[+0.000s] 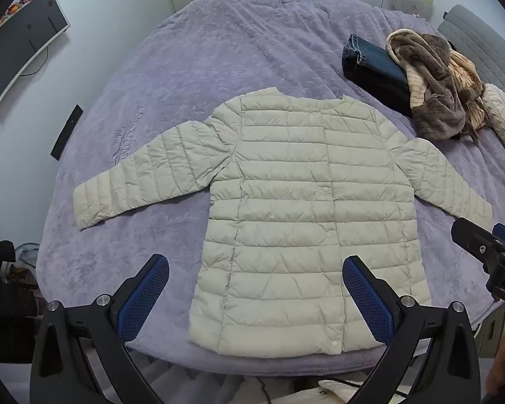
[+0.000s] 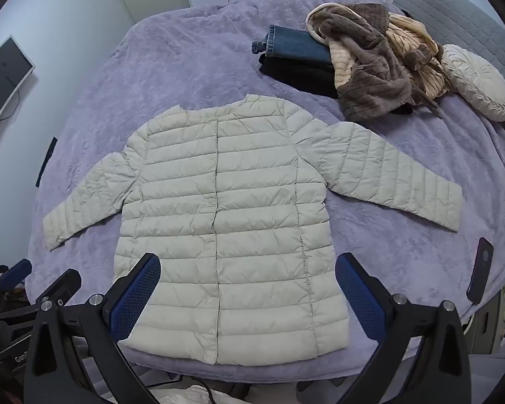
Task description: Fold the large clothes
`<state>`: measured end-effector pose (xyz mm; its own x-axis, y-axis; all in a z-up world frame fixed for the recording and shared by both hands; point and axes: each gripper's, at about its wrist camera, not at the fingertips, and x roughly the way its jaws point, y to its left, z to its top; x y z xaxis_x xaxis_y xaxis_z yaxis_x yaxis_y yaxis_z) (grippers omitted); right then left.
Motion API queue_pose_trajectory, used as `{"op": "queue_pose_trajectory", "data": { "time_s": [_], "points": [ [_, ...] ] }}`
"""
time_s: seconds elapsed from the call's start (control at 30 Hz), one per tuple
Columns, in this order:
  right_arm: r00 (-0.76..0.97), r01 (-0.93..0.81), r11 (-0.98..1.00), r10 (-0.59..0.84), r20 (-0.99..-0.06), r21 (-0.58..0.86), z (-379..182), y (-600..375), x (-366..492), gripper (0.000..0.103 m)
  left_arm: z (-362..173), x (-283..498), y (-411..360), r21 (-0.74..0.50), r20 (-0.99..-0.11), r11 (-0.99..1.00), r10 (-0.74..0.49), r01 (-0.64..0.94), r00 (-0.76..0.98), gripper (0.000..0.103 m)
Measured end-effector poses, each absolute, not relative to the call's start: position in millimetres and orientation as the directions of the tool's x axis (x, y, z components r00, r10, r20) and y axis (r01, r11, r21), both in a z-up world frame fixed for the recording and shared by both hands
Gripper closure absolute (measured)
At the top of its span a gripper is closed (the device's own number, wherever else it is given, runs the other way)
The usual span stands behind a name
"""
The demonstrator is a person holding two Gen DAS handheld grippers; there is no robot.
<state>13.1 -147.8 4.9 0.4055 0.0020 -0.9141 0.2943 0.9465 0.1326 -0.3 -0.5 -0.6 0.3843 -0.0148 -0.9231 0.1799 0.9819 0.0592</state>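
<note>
Left gripper [image 1: 256, 289] and right gripper [image 2: 247, 286] nearest the lens, both spread wide, nothing between the blue pads, both hovering over the hem end of the jacket [image 1: 306, 222]. Jacket laid flat on the purple bedspread [image 1: 192, 77], front up, snaps closed, sleeves out to either side, hem close to the near edge of the bed. Likely still the start of the fold, no part turned over yet. Risks from here: slick puffy shell slipping out of a shallow pinch, so a sleeve or side dropping back mid-fold; a pinch taking only the top layer and pulling the front open at the snaps; a pinch going too deep and catching the fleecy bedspread along with the fabric, dragging it up. Uneven pull by the two hands apt to skew the body and spoil the crease. Hem near the edge, so a tug toward the camera could slide the jacket off. Clothes pile [image 2: 363, 67] and phone [image 2: 480, 269] well apart on the right, little chance of snagging unless the right sleeve [image 2: 397, 171] is swept wide.
</note>
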Motion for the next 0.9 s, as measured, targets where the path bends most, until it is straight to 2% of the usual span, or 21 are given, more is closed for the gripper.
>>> {"op": "queue_pose_trajectory", "data": {
  "time_s": [0.9],
  "points": [
    [0.406, 0.290, 0.947, 0.009, -0.914, 0.138, 10, -137, 6, 0.000, 10, -6, 14, 0.009, -0.920, 0.988, -0.052, 0.156, 0.388, 0.000]
  ]
}}
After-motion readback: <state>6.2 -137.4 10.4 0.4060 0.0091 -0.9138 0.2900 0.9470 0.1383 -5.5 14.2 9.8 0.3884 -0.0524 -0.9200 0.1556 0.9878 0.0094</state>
